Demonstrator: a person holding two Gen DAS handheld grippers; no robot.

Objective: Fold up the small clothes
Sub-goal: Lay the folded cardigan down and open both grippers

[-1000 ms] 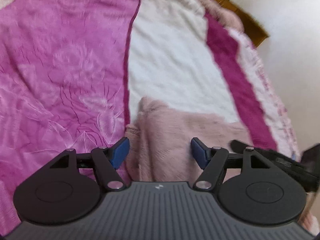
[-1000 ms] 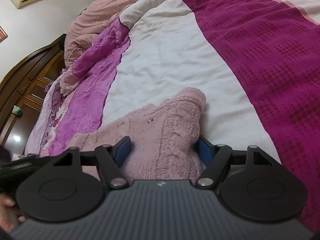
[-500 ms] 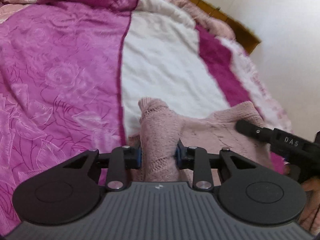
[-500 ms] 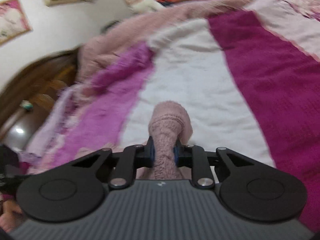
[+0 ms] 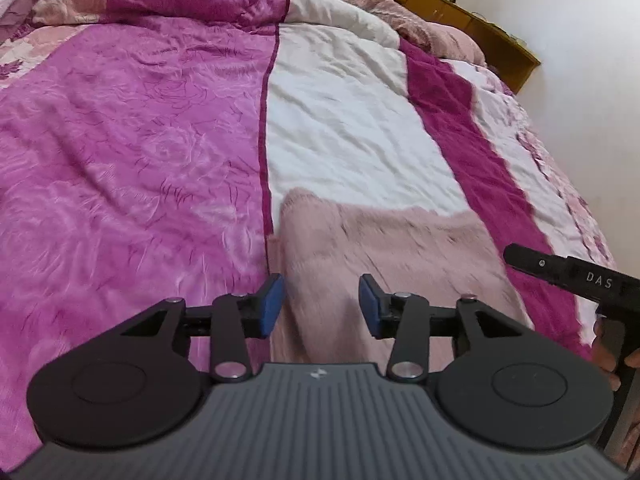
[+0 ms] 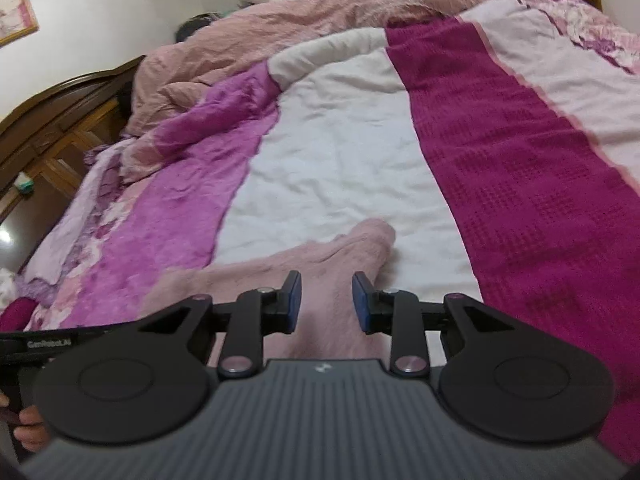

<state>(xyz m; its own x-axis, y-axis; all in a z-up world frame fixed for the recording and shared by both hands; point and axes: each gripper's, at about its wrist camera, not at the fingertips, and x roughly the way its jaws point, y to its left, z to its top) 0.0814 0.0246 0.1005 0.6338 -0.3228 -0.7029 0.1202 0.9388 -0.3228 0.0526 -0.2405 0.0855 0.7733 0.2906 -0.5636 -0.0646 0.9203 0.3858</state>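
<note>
A pink knitted sweater (image 5: 400, 248) lies flat on the bed, its folded left edge along the seam between the purple and white stripes. My left gripper (image 5: 320, 306) hangs just above its near left part. The jaws are opening, with knit below the gap and neither blue pad pressing on it. In the right wrist view a sleeve end of the sweater (image 6: 320, 256) points away over the white stripe. My right gripper (image 6: 326, 302) hovers over it, jaws opening, pads clear of the knit. The right gripper's black body (image 5: 568, 276) shows at the left view's right edge.
The bedspread (image 5: 140, 160) has purple, white and magenta stripes. A crumpled pink quilt (image 6: 280, 28) is heaped at the far end. Dark wooden furniture (image 6: 48, 136) stands left of the bed, a wooden frame (image 5: 472, 28) at the far right. A hand (image 6: 28, 428) holds the left gripper.
Half a second ago both grippers were shut on raised folds of the sweater. Both have let go and risen, and the sweater now lies flat on the bed.
</note>
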